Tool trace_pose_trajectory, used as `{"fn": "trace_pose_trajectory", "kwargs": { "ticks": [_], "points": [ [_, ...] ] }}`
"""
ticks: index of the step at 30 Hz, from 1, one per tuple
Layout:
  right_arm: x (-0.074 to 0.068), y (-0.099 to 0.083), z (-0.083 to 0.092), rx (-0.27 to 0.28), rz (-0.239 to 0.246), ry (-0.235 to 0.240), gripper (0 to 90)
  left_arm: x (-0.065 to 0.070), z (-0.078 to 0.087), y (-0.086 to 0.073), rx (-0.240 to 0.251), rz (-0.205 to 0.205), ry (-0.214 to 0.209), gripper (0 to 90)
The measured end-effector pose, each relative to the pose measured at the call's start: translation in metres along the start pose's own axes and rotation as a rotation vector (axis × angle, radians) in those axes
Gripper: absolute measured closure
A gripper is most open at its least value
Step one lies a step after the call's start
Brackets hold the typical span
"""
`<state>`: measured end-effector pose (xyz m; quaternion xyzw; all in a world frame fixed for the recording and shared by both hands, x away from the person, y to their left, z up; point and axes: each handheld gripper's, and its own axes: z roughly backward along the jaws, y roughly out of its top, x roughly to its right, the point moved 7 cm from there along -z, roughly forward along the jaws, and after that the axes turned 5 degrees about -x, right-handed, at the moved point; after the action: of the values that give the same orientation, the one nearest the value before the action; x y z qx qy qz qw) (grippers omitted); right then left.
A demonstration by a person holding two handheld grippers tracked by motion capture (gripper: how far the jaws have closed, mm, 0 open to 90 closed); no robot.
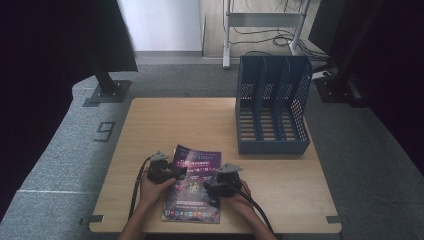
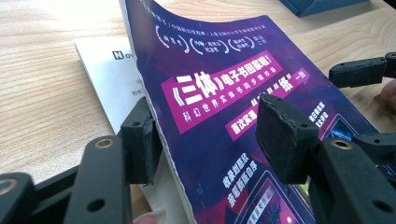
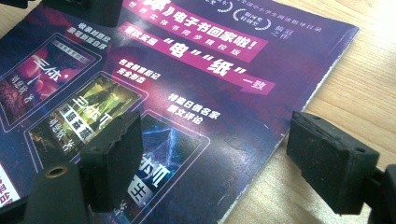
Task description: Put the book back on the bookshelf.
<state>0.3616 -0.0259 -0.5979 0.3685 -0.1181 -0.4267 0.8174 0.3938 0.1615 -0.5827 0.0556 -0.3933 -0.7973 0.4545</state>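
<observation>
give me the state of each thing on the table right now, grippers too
purple glossy magazine: closed, lying on the table, left edge of its cover lifted off the white sheet beneath
white printed sheet: flat under the magazine
blue perforated plastic file rack: upright, slots empty
left gripper: open, jaws astride the lifted cover edge
right gripper: open, jaws astride the magazine's right edge

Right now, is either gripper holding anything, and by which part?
Nothing is clamped. The left gripper straddles the magazine's lifted left edge, pads apart; the right gripper straddles its right edge, jaws open.
</observation>
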Motion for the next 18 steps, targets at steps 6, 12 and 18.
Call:
{"fn": "trace_pose_trajectory", "kwargs": {
  "ticks": [6, 12, 18],
  "points": [
    [0.0001, 0.0000, 0.0000, 0.000, 0.001, -0.001, 18.6, 0.0002, -0.0017, -0.0018, -0.020, -0.002, 0.003, 45.7],
    [0.0001, 0.0000, 0.0001, 0.001, 0.000, -0.001, 18.8, -0.0009, -0.0006, -0.0024, -0.034, 0.013, -0.017, 46.3],
    [0.0002, 0.0000, 0.0001, 0.001, 0.002, -0.002, 18.9, 0.0013, -0.0003, -0.0026, -0.058, 0.007, 0.005, 46.6]
  ]
}}
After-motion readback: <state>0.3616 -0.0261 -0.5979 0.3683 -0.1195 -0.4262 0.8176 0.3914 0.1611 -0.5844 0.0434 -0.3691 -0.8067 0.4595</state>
